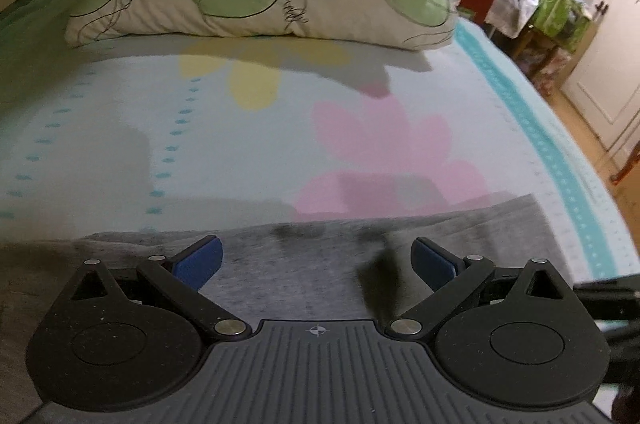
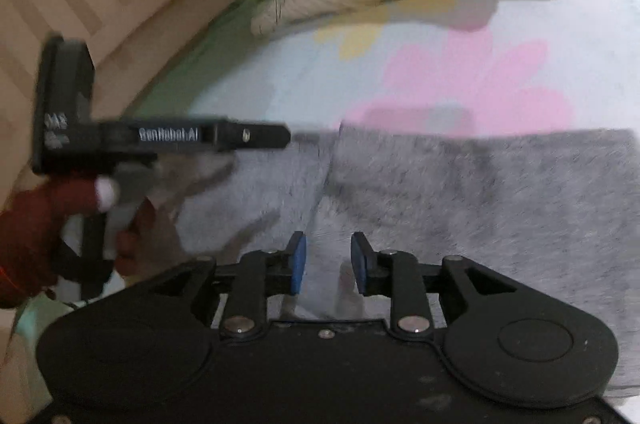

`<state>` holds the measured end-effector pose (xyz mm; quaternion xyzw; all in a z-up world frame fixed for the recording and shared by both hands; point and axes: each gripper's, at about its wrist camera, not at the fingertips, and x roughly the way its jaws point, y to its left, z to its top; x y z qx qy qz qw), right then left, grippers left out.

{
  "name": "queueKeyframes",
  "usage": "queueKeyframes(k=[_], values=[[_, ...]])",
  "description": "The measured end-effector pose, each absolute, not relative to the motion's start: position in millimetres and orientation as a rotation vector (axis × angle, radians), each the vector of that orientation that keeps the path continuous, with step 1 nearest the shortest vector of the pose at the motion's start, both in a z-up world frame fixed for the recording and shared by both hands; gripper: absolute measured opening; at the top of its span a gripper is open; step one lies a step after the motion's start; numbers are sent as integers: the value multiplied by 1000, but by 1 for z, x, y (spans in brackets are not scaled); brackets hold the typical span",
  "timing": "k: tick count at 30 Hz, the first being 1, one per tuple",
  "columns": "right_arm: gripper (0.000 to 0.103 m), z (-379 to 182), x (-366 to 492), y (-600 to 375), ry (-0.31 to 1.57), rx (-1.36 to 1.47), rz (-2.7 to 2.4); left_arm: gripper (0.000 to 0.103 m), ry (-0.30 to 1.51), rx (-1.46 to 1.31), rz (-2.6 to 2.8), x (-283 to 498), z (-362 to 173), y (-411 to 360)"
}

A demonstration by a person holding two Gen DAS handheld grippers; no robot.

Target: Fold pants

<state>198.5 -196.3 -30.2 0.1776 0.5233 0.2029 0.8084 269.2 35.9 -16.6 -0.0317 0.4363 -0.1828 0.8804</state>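
your gray pants (image 1: 304,272) lie flat across the bottom of both frames on the bed (image 1: 240,143), long axis running left to right. your left gripper (image 1: 318,260) hangs wide open over them, holding nothing; your right gripper (image 2: 328,262) sits partly open astride a raised ridge of the cloth, not clamped.

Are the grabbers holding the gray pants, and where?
No. The left gripper and right gripper are both open above the pants.
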Motion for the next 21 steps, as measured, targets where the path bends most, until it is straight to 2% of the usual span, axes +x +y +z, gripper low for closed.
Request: queueKeyframes(k=[8, 16, 18, 21], values=[[31, -17, 193, -266, 1051, 369, 196, 102, 892, -73, -466, 256, -9, 3], [28, -51, 190, -289, 1131, 198, 42, 102, 1033, 24, -550, 229, -56, -32], [22, -64, 184, -295, 1194, 167, 7, 102, 1111, 8, -567, 224, -73, -34], [21, -70, 175, -304, 1190, 187, 30, 102, 1085, 65, -583, 209, -79, -37]])
